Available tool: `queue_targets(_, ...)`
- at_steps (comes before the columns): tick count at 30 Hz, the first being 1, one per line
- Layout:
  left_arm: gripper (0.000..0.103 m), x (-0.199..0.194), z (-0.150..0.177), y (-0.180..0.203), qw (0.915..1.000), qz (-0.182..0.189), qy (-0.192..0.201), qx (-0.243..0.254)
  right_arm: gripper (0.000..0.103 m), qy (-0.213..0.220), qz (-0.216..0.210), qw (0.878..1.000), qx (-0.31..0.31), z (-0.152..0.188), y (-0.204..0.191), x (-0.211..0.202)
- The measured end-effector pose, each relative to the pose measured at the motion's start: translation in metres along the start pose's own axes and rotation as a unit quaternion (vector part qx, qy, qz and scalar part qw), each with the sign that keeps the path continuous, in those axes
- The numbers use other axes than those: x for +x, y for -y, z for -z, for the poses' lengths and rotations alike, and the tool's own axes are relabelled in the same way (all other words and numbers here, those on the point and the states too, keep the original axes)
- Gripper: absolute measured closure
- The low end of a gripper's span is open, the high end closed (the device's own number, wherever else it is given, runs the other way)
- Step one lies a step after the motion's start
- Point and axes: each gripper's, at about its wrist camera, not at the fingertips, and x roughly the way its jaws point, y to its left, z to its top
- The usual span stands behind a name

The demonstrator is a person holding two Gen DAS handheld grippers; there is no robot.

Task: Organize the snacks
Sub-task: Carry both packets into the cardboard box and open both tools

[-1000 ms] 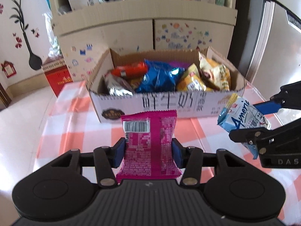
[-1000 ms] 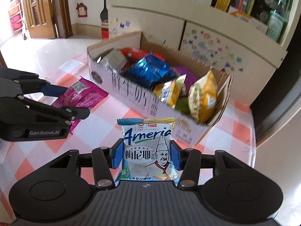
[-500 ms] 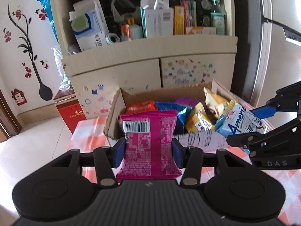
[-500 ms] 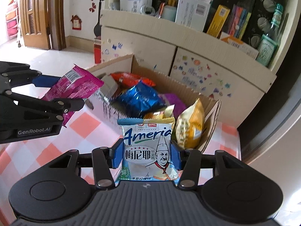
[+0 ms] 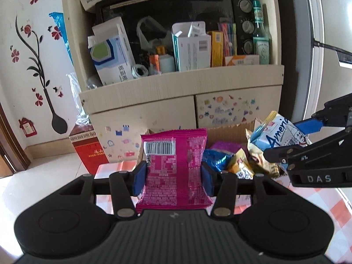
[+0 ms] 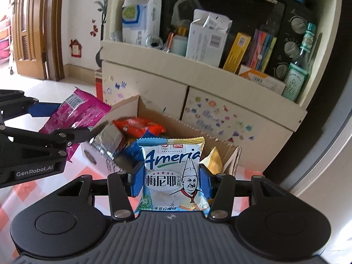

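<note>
Pink snack packet (image 5: 173, 167) sits upright, barcode side facing the camera, pinched at both edges by the left gripper (image 5: 172, 177). Over on the other side, the right gripper (image 6: 170, 181) is clamped on a blue-and-white biscuit packet (image 6: 172, 173) with a chef printed on it. Both packets hang in the air above the near edge of the open cardboard box (image 6: 176, 121), where an orange pack (image 6: 138, 126), a blue foil bag (image 5: 214, 159) and a yellow bag (image 6: 214, 160) are piled. Much of the box is hidden behind the held packets, and its front wall is blurred in the right wrist view. Underneath, a pink-and-white checked tablecloth (image 5: 325, 206). Behind it stands a cream cabinet (image 5: 182, 94) with stickered doors, its shelf crowded with cartons, a glass bottle (image 5: 260, 37) and a black oven (image 5: 176, 11).
</note>
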Motion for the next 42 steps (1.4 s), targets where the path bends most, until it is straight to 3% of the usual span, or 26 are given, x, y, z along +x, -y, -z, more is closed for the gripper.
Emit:
queue_targets(14, 0.053, 0.025, -0.021, -0.016, 0.9992, -0.013, 0.008, -0.036, 0.046, 0.049, 0.03, 0.996, 0.067, -0.018, 0.028, 0.0)
queue_targets(30, 0.051, 0.083, -0.034, -0.014, 0.9983, 0.004, -0.008, -0.058, 0.045, 0.043, 0.023, 0.985, 0.168, -0.021, 0.044, 0.047)
queue_targets(32, 0.032, 0.094, -0.031, -0.009, 0.9986, -0.002, -0.023, -0.047, 0.041, 0.038, 0.026, 0.983, 0.179, -0.019, 0.047, 0.056)
queue_targets(33, 0.028, 0.095, -0.03, -0.008, 0.9986, -0.006, -0.027, -0.045, 0.037, 0.036, 0.031, 0.982, 0.183, -0.018, 0.047, 0.059)
queue_targets(38, 0.016, 0.09, -0.035, -0.013, 0.998, -0.02, -0.03, -0.053, 0.025, 0.031, 0.025, 0.978, 0.207, -0.016, 0.054, 0.057)
queue_targets(42, 0.013, 0.076, -0.036, -0.018, 0.9975, -0.03, -0.033, -0.054, 0.017, 0.028, 0.027, 0.975, 0.219, -0.018, 0.055, 0.051)
